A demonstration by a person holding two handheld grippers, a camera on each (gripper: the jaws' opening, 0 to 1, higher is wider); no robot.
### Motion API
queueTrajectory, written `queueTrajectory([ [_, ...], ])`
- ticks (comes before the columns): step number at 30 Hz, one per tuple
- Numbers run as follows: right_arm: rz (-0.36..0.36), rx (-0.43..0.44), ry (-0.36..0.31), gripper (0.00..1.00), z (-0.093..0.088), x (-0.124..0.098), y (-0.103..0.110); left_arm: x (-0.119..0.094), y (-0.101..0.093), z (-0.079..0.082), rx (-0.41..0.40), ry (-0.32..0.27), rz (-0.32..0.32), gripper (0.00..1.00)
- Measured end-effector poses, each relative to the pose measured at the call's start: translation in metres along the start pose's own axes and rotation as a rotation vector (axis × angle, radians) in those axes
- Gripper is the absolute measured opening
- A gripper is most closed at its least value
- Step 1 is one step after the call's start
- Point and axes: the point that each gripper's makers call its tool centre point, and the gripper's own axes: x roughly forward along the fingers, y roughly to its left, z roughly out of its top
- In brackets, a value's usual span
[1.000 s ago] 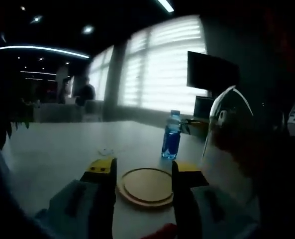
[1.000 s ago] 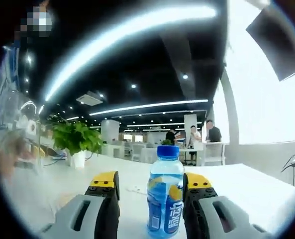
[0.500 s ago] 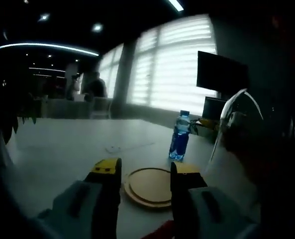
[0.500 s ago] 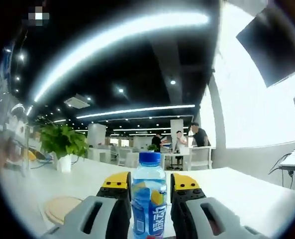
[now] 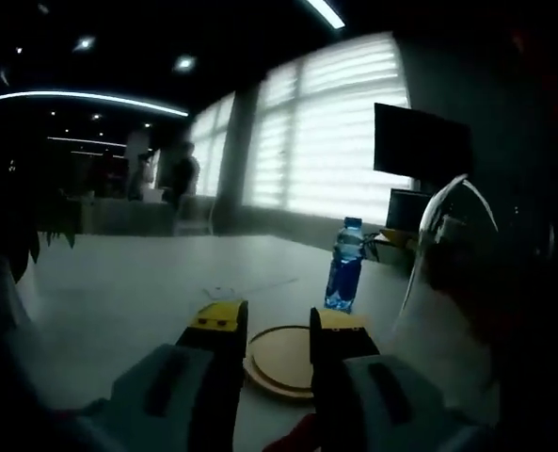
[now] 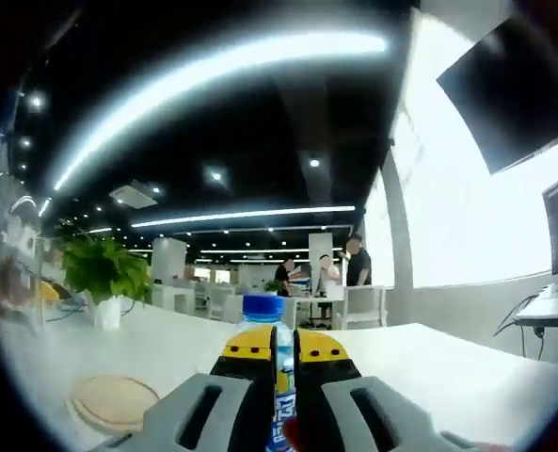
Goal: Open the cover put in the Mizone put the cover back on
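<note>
The Mizone bottle, clear with blue drink and a blue cap, stands upright on the white table beyond the round wooden board. My left gripper is open just above the board's near edge, with nothing between its fingers. To its right a clear dome cover rises close to the camera, tilted. In the right gripper view my right gripper is shut on the Mizone bottle. The bottle's blue cap pokes up above the yellow fingertips. The wooden board lies to the left.
A potted green plant stands at the table's far left. A dark monitor hangs by the bright windows behind the bottle. People stand by distant desks. The white tabletop stretches wide on the left.
The right gripper's jaws have closed in from either side until they pinch the bottle. The left gripper's jaws have narrowed, and its view has shifted a little over the board.
</note>
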Motion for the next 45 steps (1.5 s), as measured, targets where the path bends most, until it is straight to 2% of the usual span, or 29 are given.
queueTrajectory([
  [2,-0.009,0.051,-0.003,0.0,0.0,0.0,0.0,0.0,0.005,-0.003,0.018,0.015,0.021,0.21],
  [5,-0.013,0.039,0.004,0.0,-0.003,0.0,-0.001,0.0,0.008,0.001,-0.048,-0.009,0.021,0.2],
  [8,-0.031,0.062,0.008,0.0,-0.004,0.0,-0.006,0.0,0.012,0.007,-0.053,-0.04,0.032,0.2],
  [10,-0.059,0.048,-0.005,0.0,-0.001,-0.001,-0.01,0.0,0.014,0.009,-0.059,-0.056,0.042,0.21],
  [16,-0.049,0.075,-0.013,0.0,0.0,0.0,-0.005,0.002,0.017,0.003,-0.09,-0.029,0.06,0.21],
  [19,-0.033,0.044,0.004,0.03,-0.003,0.0,-0.002,0.003,0.019,-0.001,-0.062,-0.012,0.074,0.2],
  [22,-0.017,0.047,0.007,0.13,-0.005,0.002,0.0,0.004,0.015,-0.004,-0.03,-0.001,0.061,0.2],
  [27,0.014,0.018,0.035,0.15,-0.011,0.003,0.008,0.004,0.005,0.0,-0.051,-0.013,0.012,0.21],
  [34,0.052,0.022,0.04,0.17,-0.012,0.004,0.015,0.002,-0.004,-0.001,0.006,-0.009,-0.036,0.23],
  [41,0.076,0.06,0.033,0.18,-0.007,0.006,0.02,0.003,-0.005,-0.003,0.02,0.002,-0.037,0.24],
  [45,0.068,0.004,0.069,0.22,-0.008,0.014,0.018,0.002,-0.004,-0.001,0.015,-0.008,-0.036,0.24],
])
